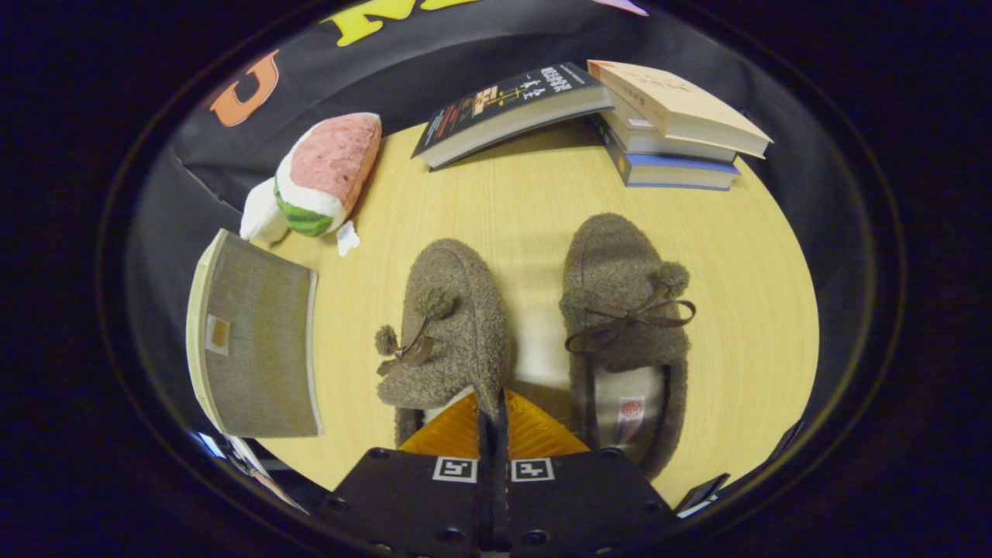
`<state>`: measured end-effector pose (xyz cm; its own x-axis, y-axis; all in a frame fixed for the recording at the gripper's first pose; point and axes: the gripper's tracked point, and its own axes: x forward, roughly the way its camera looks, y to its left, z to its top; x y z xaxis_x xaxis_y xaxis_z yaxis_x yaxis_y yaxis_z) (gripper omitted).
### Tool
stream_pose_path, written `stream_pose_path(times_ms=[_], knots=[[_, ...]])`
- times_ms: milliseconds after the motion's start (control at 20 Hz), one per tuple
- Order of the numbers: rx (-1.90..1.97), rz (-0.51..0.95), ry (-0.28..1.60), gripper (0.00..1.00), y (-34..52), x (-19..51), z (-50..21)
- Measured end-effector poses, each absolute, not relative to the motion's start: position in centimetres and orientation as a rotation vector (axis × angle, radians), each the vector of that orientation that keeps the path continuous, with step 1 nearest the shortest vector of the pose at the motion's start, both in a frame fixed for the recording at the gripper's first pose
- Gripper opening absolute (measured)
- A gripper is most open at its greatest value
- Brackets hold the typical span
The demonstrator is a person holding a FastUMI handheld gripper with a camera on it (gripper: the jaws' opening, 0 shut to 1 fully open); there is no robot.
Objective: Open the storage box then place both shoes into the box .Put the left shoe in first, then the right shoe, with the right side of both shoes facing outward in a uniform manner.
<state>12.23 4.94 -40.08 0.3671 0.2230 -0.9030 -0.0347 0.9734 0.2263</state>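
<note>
My fingers (494,411) are clenched together with nothing between them, their tips at the heel edge of the left shoe (448,325), which lies on the worktop (527,201) just ahead of me. The right shoe (624,325) lies beside it, apart, both toes pointing away from me. The grey box (252,341) sits shut off to the left of the shoes, a plush toy (322,178) beyond it, and some books (604,116) at the far edge.
</note>
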Motion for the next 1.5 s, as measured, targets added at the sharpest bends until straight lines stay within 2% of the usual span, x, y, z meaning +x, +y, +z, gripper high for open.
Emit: stream_pose_path(times_ms=[400, 650, 800, 1150, 1500], knots=[[0.267, 0.236, 1.085, 0.0, 10.0, 10.5, -28.8], [0.329, 0.316, 1.027, 0.01, 18.5, 10.2, -22.3], [0.336, 0.37, 1.024, 0.0, 24.4, 9.7, -20.8], [0.296, 0.376, 1.109, 0.01, 37.7, 9.7, -25.2], [0.258, 0.23, 1.214, 0.01, 43.2, 10.3, -34.7]])
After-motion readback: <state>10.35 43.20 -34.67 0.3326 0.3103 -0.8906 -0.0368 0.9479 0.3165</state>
